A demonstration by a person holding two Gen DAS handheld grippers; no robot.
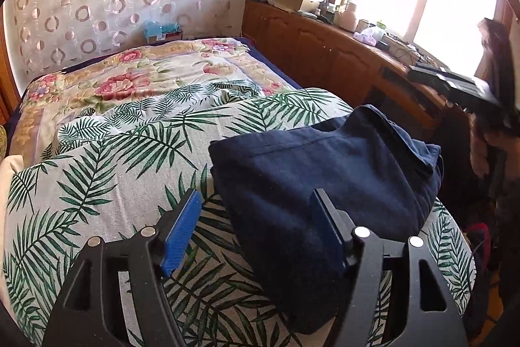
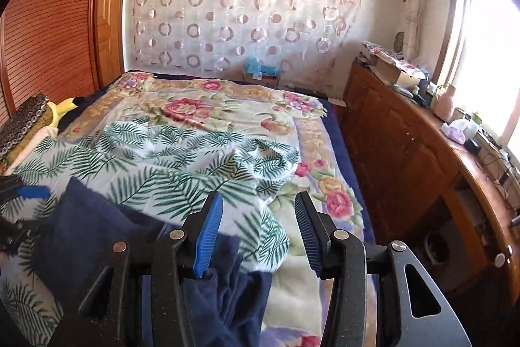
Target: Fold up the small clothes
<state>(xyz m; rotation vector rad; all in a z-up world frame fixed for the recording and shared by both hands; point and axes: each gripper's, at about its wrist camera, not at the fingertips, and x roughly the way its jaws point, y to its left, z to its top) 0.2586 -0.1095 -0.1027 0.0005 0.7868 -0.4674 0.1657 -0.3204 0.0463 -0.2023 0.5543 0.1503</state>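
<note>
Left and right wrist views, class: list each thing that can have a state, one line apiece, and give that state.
Navy garment: folded into a thick bundle, lying on the leaf-print sheet.
Leaf-print sheet: spread over the bed, rumpled toward the far end.
Floral blanket: spread flat beneath the sheet.
Left claw: open, nothing gripped.
Right claw: open, nothing gripped.
Cabinet doors: closed.
</note>
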